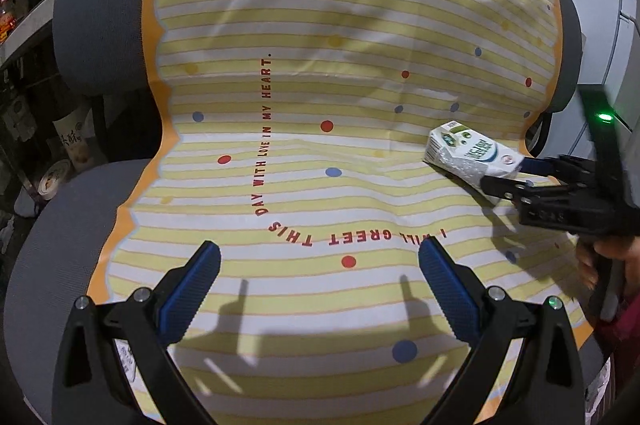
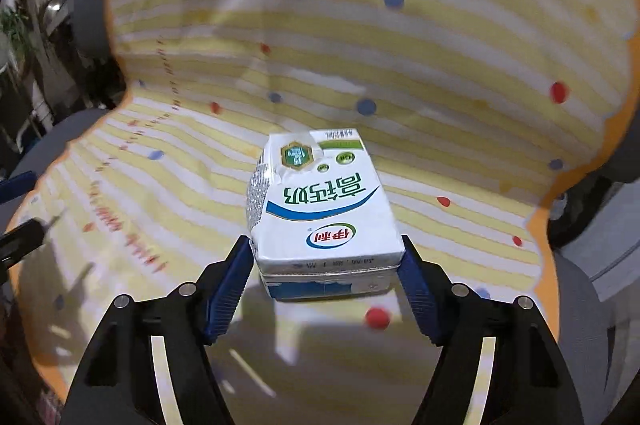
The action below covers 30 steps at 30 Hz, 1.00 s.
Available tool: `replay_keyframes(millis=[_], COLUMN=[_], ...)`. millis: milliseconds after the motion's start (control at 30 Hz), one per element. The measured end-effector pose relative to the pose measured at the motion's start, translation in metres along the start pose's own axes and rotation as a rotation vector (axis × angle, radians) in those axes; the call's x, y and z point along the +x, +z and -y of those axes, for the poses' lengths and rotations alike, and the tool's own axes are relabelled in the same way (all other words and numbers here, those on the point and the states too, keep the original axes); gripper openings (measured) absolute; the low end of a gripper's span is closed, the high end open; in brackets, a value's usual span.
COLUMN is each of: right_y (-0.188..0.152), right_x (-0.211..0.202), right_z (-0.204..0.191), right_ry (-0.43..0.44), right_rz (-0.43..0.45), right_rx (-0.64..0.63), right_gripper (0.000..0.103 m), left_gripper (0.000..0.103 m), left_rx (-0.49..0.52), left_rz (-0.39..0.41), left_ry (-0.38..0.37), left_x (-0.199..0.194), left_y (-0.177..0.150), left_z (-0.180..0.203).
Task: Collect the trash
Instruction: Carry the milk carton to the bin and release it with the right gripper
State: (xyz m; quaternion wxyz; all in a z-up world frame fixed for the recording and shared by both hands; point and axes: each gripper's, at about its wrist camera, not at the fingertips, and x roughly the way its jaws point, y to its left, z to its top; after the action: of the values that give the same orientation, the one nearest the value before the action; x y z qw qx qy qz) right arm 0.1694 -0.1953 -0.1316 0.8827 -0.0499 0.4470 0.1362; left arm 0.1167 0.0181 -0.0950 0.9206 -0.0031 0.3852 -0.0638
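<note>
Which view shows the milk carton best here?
The right wrist view: the milk carton sits centred and close between the right gripper fingers, print legible. The left wrist view shows it small, far right.

Both grippers: black plastic frames, triangular cutouts, silver round screw heads at the pivots. Left gripper (image 1: pixel 320 261) had ribbed blue pads (image 1: pixel 448 289) and a small green LED lit on its right arm. Right gripper (image 2: pixel 326 261) matched; its body showed a green LED, with bare fingers (image 1: pixel 588 265) wrapped round the handle.
</note>
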Motion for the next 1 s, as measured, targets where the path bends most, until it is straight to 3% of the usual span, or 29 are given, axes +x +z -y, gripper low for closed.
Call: replay_keyframes(millis=[133, 233, 367, 500, 633, 833, 1000], right_y=[-0.022, -0.049, -0.088, -0.12, -0.149, -0.197, -0.248], right_x=[-0.059, -0.096, -0.129, -0.164, -0.199, -0.259, -0.319], right_z=[-0.004, -0.008, -0.019, -0.026, -0.023, -0.007, 0.026], right_ry=[-0.001, -0.006, -0.03, -0.097, -0.104, -0.175, -0.34], right_rz=[0.097, 0.116, 0.115, 0.159, 0.203, 0.273, 0.3], right_rx=[0.114, 0.201, 0.252, 0.271, 0.315, 0.386, 0.475], right_gripper=[0.071, 0.071, 0.072, 0.072, 0.072, 0.072, 0.072], left_gripper=[0.096, 0.096, 0.096, 0.096, 0.096, 0.096, 0.096], left_rx=[0.004, 0.019, 0.085, 0.122, 0.166, 0.267, 0.361], left_rz=[-0.008, -0.018, -0.02, 0.001, 0.029, 0.066, 0.072], left_ry=[-0.017, -0.04, -0.076, -0.099, -0.134, -0.258, -0.416], left_x=[-0.015, -0.027, -0.044, -0.066, -0.091, -0.121, -0.138], left_y=[-0.011, -0.019, -0.037, -0.045, -0.051, -0.063, -0.076], left_z=[0.012, 0.029, 0.062, 0.084, 0.106, 0.165, 0.237])
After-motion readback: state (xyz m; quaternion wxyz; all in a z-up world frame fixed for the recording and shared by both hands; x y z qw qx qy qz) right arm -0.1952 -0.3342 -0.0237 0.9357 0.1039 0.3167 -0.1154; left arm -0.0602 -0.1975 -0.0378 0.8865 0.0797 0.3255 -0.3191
